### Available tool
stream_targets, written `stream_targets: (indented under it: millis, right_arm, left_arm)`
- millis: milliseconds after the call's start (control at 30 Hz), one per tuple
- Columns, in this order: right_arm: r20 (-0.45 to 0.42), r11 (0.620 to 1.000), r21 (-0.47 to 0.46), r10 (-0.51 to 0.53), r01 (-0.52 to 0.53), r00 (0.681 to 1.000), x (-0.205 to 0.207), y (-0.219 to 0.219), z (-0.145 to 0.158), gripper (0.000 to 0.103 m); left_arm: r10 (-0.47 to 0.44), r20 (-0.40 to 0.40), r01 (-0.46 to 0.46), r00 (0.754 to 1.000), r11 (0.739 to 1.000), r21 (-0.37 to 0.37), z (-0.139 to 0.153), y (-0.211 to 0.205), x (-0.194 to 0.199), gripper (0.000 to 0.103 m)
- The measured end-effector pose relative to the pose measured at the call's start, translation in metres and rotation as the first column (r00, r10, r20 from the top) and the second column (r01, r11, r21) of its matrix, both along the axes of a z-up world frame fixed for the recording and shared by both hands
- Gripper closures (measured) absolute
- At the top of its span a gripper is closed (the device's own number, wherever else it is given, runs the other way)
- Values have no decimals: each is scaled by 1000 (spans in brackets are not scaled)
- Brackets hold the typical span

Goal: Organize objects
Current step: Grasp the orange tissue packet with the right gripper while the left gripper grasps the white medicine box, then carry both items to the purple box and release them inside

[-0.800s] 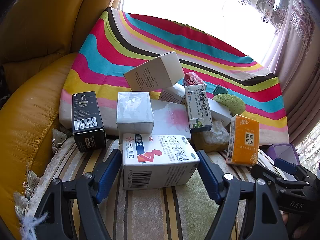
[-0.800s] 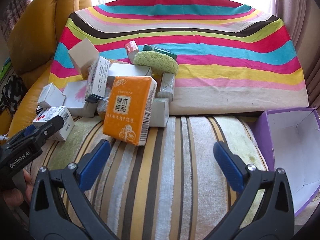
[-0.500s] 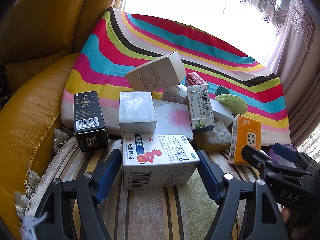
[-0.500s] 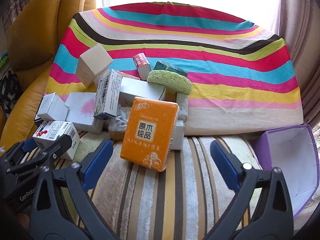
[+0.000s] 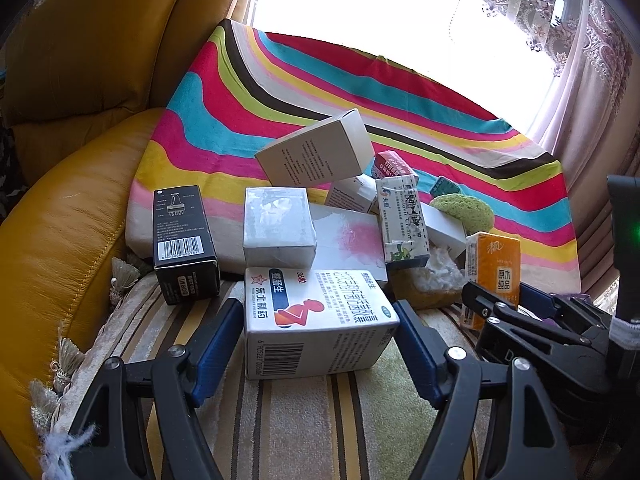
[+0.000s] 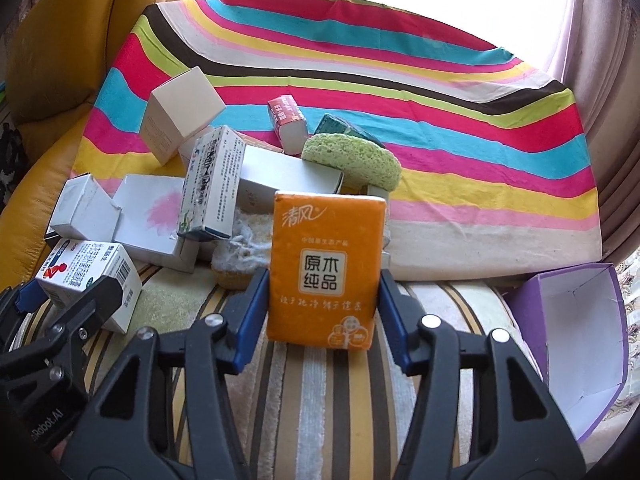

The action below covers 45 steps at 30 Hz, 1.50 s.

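Left wrist view: the left tongs (image 5: 320, 330) stand spread around the white medicine box (image 5: 316, 322) on the striped seat cushion (image 5: 320, 432); its pads touch or nearly touch the short sides. The carton looks light, stiff, crushable.

Right wrist view: the right tongs (image 6: 323, 312) bracket the orange tissue pack (image 6: 326, 270), upright before the pile; whether they already pinch it I cannot tell. It looks soft, light; hold the lower sides.

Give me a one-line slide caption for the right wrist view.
Right tongs bracket an upright orange tissue pack on a striped cushion, beside piled boxes and an open purple box.
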State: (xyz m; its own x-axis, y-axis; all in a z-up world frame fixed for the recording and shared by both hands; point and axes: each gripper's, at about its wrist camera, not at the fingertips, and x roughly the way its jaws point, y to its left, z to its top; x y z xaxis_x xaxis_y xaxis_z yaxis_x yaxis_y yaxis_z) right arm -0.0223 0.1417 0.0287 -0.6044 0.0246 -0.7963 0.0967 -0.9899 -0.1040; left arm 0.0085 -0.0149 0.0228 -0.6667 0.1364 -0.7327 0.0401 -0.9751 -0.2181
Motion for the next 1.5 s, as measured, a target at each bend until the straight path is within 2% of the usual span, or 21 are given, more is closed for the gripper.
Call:
stream_targets:
  millis: [233, 500, 733, 867, 1100, 1267, 1500]
  right_arm:
    - [-25, 1000, -9, -8, 8, 1000, 6, 8, 6, 47]
    - [-39, 998, -31, -62, 60, 997, 12, 35, 14, 47]
    - [-44, 990, -54, -131, 128, 990, 21, 73, 19, 47]
    - [-41, 981, -75, -180, 177, 983, 27, 99, 21, 47]
    - [-36, 943, -132, -313, 306, 949, 43, 168, 26, 47]
    - [-40, 903, -163, -410, 399, 911, 58, 220, 30, 47]
    - [-37, 846, -174, -516, 503, 856, 77, 282, 29, 47]
  left_arm:
    - [-20, -26, 19, 999, 1000, -11, 8, 6, 2, 27]
    - [-99, -58, 98, 993, 995, -13, 21, 35, -3, 27]
    - [-191, -76, 189, 979, 982, -25, 29, 70, -7, 27]
    - [-256, -91, 255, 962, 967, -22, 34, 94, -9, 27]
    - [-400, -99, 400, 911, 916, -25, 38, 151, -11, 27]
    - [-509, -105, 508, 854, 860, -40, 40, 199, -11, 27]
    - [-626, -92, 627, 775, 779, -23, 39, 258, -14, 27]
